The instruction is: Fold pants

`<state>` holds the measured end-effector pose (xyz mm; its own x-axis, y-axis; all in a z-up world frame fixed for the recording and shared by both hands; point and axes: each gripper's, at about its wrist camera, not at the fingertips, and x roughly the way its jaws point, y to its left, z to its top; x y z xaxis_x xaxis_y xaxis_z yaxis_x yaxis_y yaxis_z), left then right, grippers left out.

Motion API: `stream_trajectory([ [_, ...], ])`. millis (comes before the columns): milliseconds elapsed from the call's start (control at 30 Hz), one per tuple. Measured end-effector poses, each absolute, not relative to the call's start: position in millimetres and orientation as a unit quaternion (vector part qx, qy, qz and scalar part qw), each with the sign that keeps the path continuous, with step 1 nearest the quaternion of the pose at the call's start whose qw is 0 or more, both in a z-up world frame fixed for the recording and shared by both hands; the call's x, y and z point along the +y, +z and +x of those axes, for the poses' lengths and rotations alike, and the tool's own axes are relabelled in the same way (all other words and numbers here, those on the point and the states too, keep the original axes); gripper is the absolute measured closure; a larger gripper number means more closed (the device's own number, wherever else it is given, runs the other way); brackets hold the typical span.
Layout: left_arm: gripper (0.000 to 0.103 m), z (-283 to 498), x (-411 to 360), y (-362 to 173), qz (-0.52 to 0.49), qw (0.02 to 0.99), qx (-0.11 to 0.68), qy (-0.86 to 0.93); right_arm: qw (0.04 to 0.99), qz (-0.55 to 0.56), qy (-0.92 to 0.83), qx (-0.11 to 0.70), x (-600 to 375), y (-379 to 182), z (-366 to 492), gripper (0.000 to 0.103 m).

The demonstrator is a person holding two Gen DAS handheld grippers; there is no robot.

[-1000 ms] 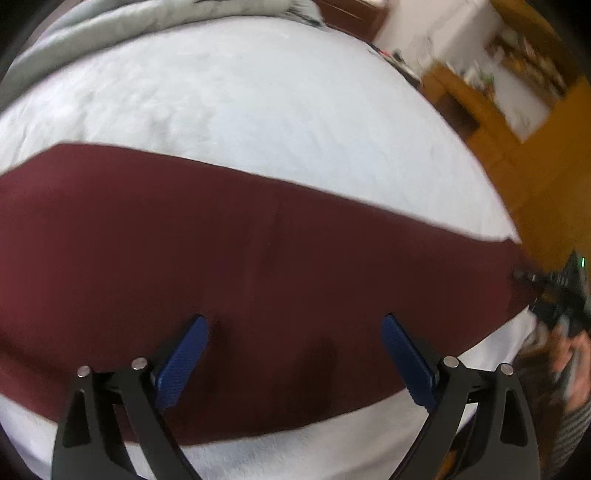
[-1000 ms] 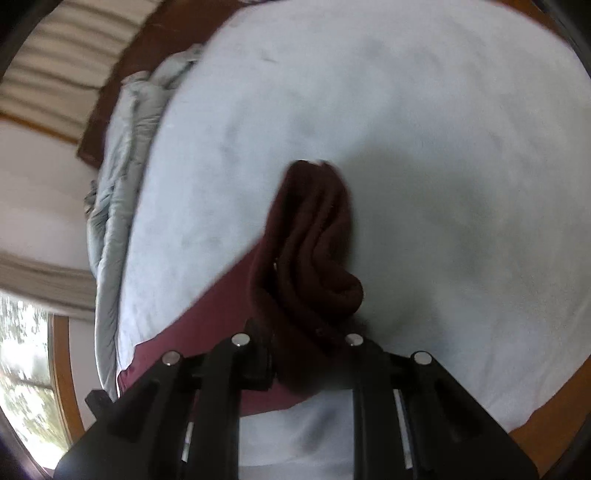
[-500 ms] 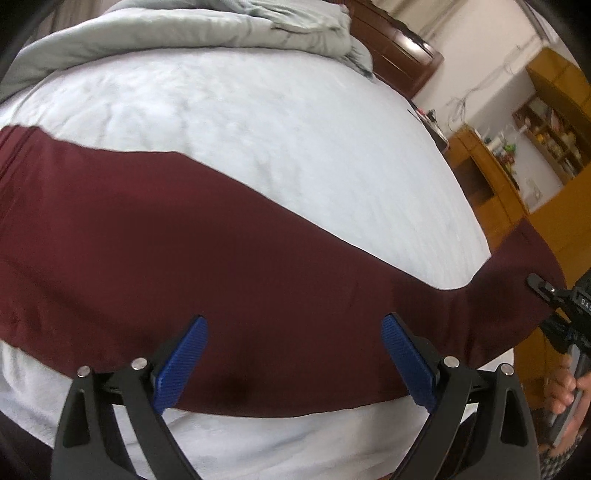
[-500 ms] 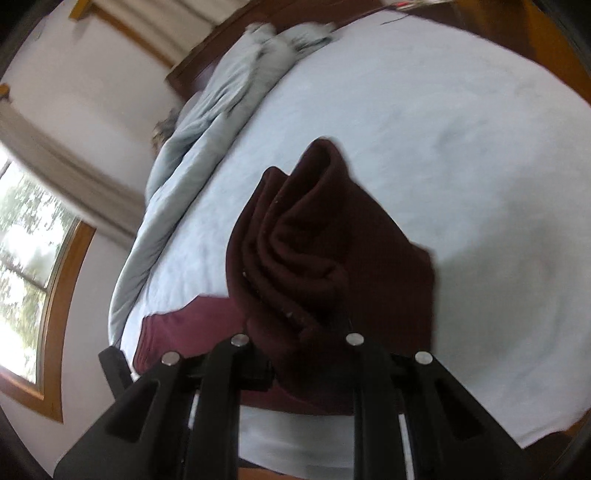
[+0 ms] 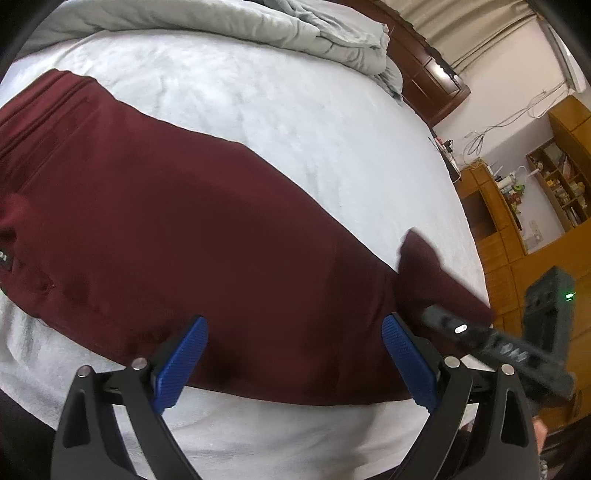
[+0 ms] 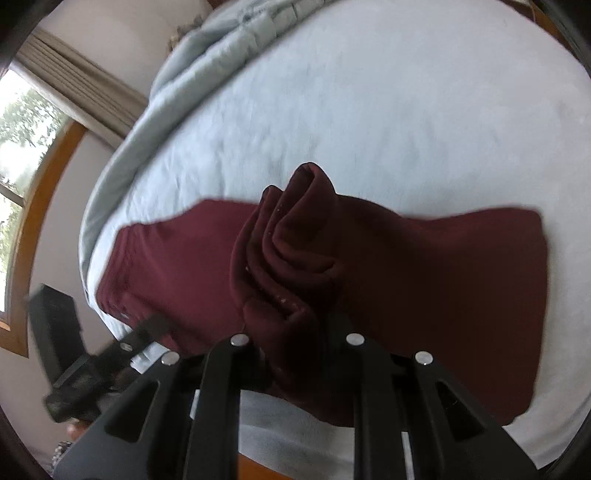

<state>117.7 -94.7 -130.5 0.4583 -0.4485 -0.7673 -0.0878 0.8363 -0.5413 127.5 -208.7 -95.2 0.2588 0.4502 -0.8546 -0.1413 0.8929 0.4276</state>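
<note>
Dark red pants (image 5: 192, 229) lie flat across a white bed, waistband at the far left of the left wrist view. My left gripper (image 5: 293, 354) is open and empty, hovering just above the near edge of the cloth. My right gripper (image 6: 295, 332) is shut on the bunched leg end of the pants (image 6: 291, 251) and holds it lifted above the flat part of the pants (image 6: 461, 277). The right gripper also shows at the right of the left wrist view (image 5: 454, 325), with the lifted leg end (image 5: 424, 266) in it.
The white bed sheet (image 5: 295, 110) runs under the pants. A grey duvet (image 5: 221, 22) is heaped at the head of the bed. A dark headboard (image 5: 424, 74) and wooden shelves (image 5: 535, 192) stand beyond. A window (image 6: 18, 155) is at the left.
My right gripper has carried the leg end up and over toward the waistband, so the cloth now doubles back over itself. My left gripper stayed open above the near edge.
</note>
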Motion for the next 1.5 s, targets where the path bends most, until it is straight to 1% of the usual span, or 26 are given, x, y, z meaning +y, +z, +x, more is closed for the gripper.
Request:
stream_trajectory([
  [33,0.007,119,-94,-130,-0.263,0.812,0.508,-0.111,0.78,0.128,0.19,0.583,-207,-102,123,0.085],
  [100,0.007,120,-91,-130,-0.264,0.813,0.508,-0.111,0.776,0.117,0.197,0.588,-205,-114,112,0.08],
  [133,0.007,122,-92,-131,-0.264,0.811,0.509,-0.112,0.773,0.121,0.206,0.588,-205,-118,108,0.073],
  [200,0.007,125,-94,-132,-0.264,0.808,0.514,-0.115,0.759,0.142,0.232,0.591,-211,-123,100,0.047],
  [233,0.007,127,-95,-134,-0.266,0.805,0.517,-0.117,0.738,0.173,0.265,0.596,-211,-126,98,0.03],
  [333,0.007,130,-96,-136,-0.277,0.796,0.522,-0.127,0.687,0.245,0.34,0.594,-227,-123,87,0.03],
  [400,0.007,132,-99,-138,-0.288,0.787,0.529,-0.135,0.684,0.268,0.348,0.583,-246,-117,80,0.03],
  [633,0.007,147,-143,-160,-0.292,0.745,0.574,-0.173,0.751,0.305,0.256,0.526,-360,-81,58,0.029],
  [767,0.007,159,-175,-176,-0.289,0.725,0.598,-0.182,0.772,0.306,0.214,0.514,-394,-77,48,0.029],
  [900,0.009,167,-188,-177,-0.294,0.721,0.602,-0.174,0.776,0.313,0.191,0.514,-409,-84,39,0.029],
  [933,0.018,167,-189,-177,-0.293,0.721,0.606,-0.166,0.775,0.314,0.187,0.515,-411,-86,38,0.029],
  [967,0.043,168,-189,-177,-0.29,0.721,0.609,-0.159,0.773,0.318,0.183,0.517,-412,-90,37,0.029],
  [1000,0.057,168,-187,-178,-0.284,0.724,0.612,-0.145,0.771,0.322,0.18,0.518,-416,-93,37,0.029],
  [1033,0.067,166,-186,-180,-0.284,0.724,0.612,-0.145,0.768,0.327,0.177,0.521,-414,-99,37,0.029],
  [1067,0.072,165,-186,-181,-0.285,0.723,0.612,-0.146,0.765,0.333,0.173,0.524,-414,-104,38,0.029],
  [1167,0.079,161,-186,-173,-0.282,0.732,0.6,-0.155,0.759,0.342,0.168,0.529,-415,-116,38,0.029],
  [1267,0.08,159,-181,-154,-0.278,0.751,0.575,-0.168,0.756,0.346,0.162,0.532,-420,-122,37,0.029],
  [1367,0.081,159,-158,-135,-0.277,0.774,0.548,-0.151,0.76,0.341,0.161,0.53,-422,-119,36,0.029],
  [1433,0.081,158,-142,-132,-0.267,0.787,0.538,-0.138,0.763,0.334,0.159,0.531,-422,-117,36,0.027],
  [1500,0.081,159,-130,-141,-0.253,0.787,0.549,-0.12,0.759,0.333,0.166,0.535,-417,-120,39,0.026],
])
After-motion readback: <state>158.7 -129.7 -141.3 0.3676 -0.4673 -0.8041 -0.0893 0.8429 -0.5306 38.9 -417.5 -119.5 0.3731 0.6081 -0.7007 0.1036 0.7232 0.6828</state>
